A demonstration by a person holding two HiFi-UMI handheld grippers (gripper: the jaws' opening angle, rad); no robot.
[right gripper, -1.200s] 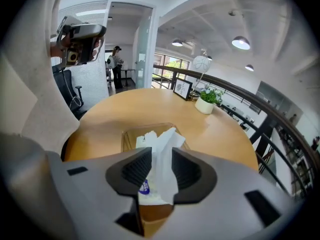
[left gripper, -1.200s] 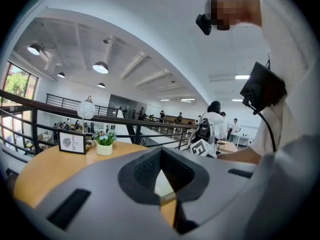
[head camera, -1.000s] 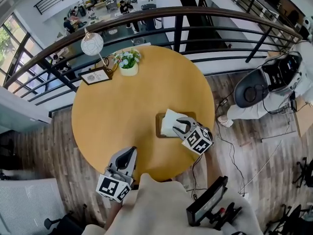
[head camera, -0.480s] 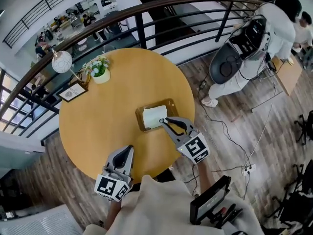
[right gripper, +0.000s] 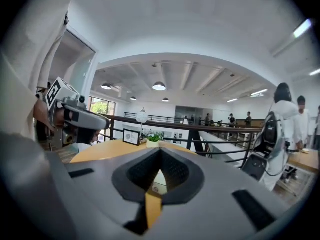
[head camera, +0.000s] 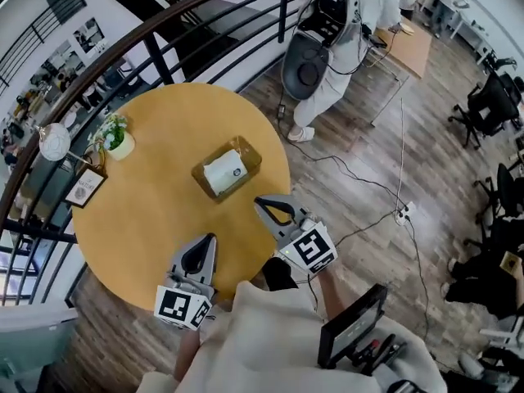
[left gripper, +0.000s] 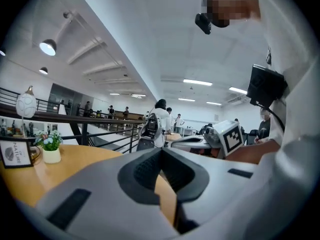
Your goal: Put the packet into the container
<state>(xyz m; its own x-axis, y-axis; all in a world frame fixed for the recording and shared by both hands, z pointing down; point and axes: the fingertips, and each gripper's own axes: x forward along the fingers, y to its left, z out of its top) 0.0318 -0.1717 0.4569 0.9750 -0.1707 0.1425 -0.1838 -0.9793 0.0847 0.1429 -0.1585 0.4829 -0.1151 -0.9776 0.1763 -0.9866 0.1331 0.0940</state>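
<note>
Packet [head camera: 225,173] first: where is it?

It's the white one, lying inside the wooden container [head camera: 250,155]. That sits on the round tabletop [head camera: 155,215], at about two o'clock from its middle.

And the grippers?

Both are clear of it. The right gripper [head camera: 260,203] hangs at five o'clock from the container, near the tabletop's rim. Its jaws have just been closing and now meet with nothing between them. The left gripper [head camera: 205,241] is over the rim at six o'clock, well apart from the container, jaws together and empty as well.

Anything else on the tabletop?

A potted plant [head camera: 117,137] stands near the edge at ten o'clock. A globe lamp [head camera: 55,142] and a framed card [head camera: 84,188] are beside it, round toward nine. A dark railing [left gripper: 86,118] curves behind that side. At one o'clock, off the tabletop, a person in white clothes [head camera: 326,97] stands on the plank floor.
</note>
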